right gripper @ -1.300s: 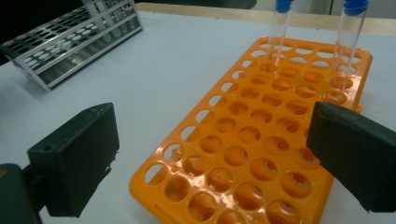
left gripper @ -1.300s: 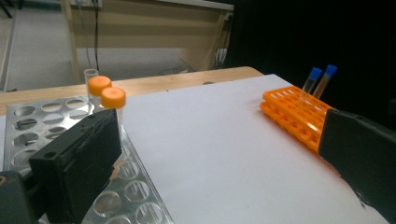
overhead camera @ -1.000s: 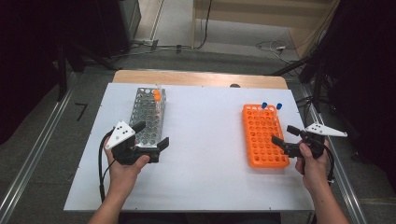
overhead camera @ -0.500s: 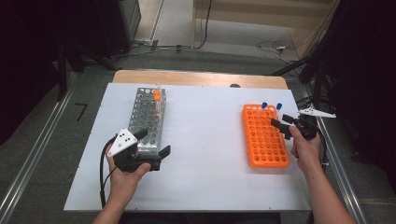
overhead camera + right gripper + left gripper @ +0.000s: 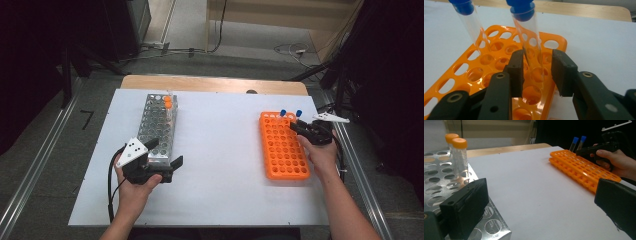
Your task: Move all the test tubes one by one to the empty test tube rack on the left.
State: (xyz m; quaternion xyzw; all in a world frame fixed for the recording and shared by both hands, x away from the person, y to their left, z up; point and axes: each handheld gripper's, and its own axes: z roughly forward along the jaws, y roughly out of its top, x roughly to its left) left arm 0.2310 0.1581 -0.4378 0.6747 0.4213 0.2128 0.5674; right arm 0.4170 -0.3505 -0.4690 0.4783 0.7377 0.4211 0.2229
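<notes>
the blue-capped test tube (image 5: pixel 530 47) stands tilted in a hole near the far right corner of the orange tube rack (image 5: pixel 499 62), with a 2nd blue-capped tube (image 5: pixel 474 32) leaning in the hole just beside it. it is clear, thin-walled, apparently empty, and topped by a dark blue cap. the right tool (image 5: pixel 536 72) has the tube's lower part between its jaws; the jaws have just been closing, but a gap shows on either side of the glass, so they are narrowed without pinching yet.

judged from here, the lean is the risk: if the jaws meet the tube off-centre, 1 pad could push it sideways into its neighbour or wedge it against the hole's edge, and a lift along the wrong line might drag the light rack across the white tabletop (image 5: pixel 225 150). too little squeeze on smooth glass could let it slip.

the left tool (image 5: pixel 161 161), jaws spread wide and holding nothing, rests by the near end of the metal rack (image 5: pixel 155 125), which carries 2 orange-capped tubes (image 5: pixel 168 102) at its far end.
</notes>
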